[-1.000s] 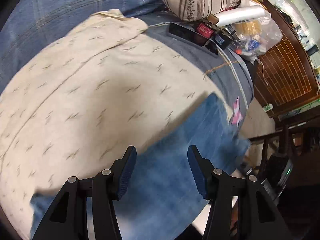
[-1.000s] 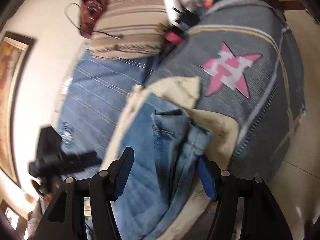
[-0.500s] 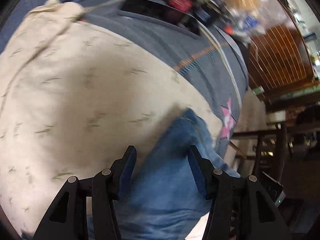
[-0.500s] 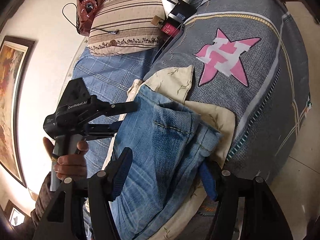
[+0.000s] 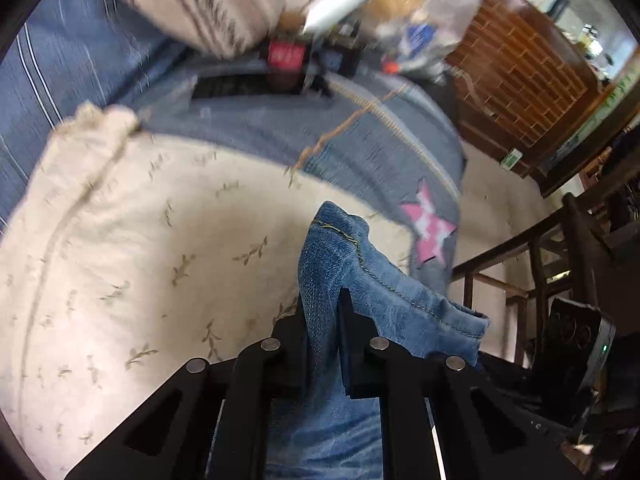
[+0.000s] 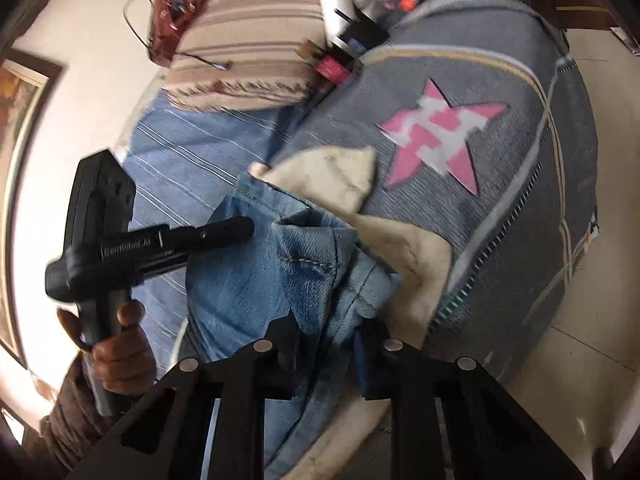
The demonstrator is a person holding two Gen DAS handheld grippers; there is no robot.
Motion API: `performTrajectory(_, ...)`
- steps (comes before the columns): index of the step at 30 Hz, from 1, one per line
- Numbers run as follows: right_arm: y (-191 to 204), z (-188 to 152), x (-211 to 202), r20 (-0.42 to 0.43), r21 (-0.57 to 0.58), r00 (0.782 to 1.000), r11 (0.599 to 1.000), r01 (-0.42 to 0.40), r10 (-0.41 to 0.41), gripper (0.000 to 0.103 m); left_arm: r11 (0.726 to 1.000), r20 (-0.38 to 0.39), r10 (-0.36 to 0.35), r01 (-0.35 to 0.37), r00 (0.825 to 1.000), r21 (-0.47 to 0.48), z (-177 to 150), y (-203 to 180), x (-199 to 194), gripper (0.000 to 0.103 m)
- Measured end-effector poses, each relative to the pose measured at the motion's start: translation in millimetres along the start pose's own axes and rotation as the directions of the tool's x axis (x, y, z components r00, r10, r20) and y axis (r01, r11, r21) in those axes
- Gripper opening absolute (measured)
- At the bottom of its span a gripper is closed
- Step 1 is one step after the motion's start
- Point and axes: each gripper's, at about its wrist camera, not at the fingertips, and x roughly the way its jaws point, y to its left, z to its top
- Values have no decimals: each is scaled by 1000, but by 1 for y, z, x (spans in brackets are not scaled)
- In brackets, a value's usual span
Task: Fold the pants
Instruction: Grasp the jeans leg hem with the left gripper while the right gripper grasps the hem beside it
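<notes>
A: Nearest, what do the tongs hold?
B: Both have just been closing. The left gripper (image 5: 322,312) pinches a fold of the faded blue denim pants (image 5: 360,280); the right gripper (image 6: 326,334) clamps their bunched hem.
A: And the pants?
B: On the cream leaf-print blanket (image 5: 120,260), running lengthwise away from both cameras, hem ends nearest the grey star-patch cover (image 6: 500,184).
</notes>
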Motion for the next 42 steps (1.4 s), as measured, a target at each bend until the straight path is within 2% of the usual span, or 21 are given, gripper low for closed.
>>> performTrajectory(3, 29, 1, -11, 27, -119, 999, 993, 25, -22, 18, 1000, 57, 8, -9, 998, 20, -7, -6, -27, 10)
performTrajectory(6, 64, -4, -23, 55, -244, 998, 969, 41, -29, 18, 1000, 106, 7, -8, 994, 13, -16, -7, -54, 10)
performTrajectory(11, 116, -30, -34, 79, -429, 996, 900, 73, -43, 18, 999, 134, 42, -38, 990, -29, -51, 8, -90, 11)
performTrajectory(16, 158, -72, -24, 25, -570, 999, 820, 48, -41, 18, 990, 123, 96, -83, 988, -111, -95, 33, -117, 12)
performTrajectory(22, 185, -112, -6, -63, -636, 997, 772, -15, -33, 19, 975, 87, 140, -122, 986, -185, -142, 53, -142, 13)
performTrajectory(24, 183, -114, -5, -67, -619, 997, 785, -9, -41, 19, 971, 82, 145, -126, 986, -203, -146, 52, -147, 13)
performTrajectory(27, 163, -99, -14, -44, -521, 998, 854, 10, -38, 22, 981, 116, 136, -117, 984, -158, -131, 31, -150, 13)
performTrajectory(28, 149, -92, -20, -31, -463, 999, 886, 19, -37, 22, 986, 124, 141, -128, 982, -111, -122, 16, -148, 13)
performTrajectory(31, 111, -77, -31, -14, -342, 999, 939, 42, -50, 22, 986, 136, 157, -164, 978, 41, -98, -23, -132, 14)
performTrajectory(34, 69, -68, -33, -25, -220, 998, 974, 53, -60, 22, 959, 119, 156, -179, 981, 219, -71, -66, -98, 14)
performTrajectory(36, 39, -62, -32, -53, -109, 998, 994, 15, -21, 24, 923, 98, 194, -215, 976, 320, -58, -90, -67, 14)
performTrajectory(37, 28, -60, -30, -65, -67, 998, 998, -5, 1, 30, 910, 89, 219, -237, 972, 340, -52, -96, -52, 14)
performTrajectory(38, 22, -56, -27, -72, -45, 997, 999, -13, 10, 45, 901, 55, 248, -251, 967, 354, -45, -96, -34, 14)
performTrajectory(40, 10, -51, -24, -88, -5, 996, 999, -34, 33, 68, 914, -20, 250, -229, 968, 334, -34, -85, -10, 14)
performTrajectory(41, 5, -50, -24, -88, 11, 995, 999, -46, 46, 73, 924, -43, 238, -212, 970, 318, -27, -79, -3, 15)
performTrajectory(42, 2, -49, -24, -89, 24, 994, 998, -54, 56, 73, 941, -70, 214, -186, 974, 284, -20, -68, 2, 15)
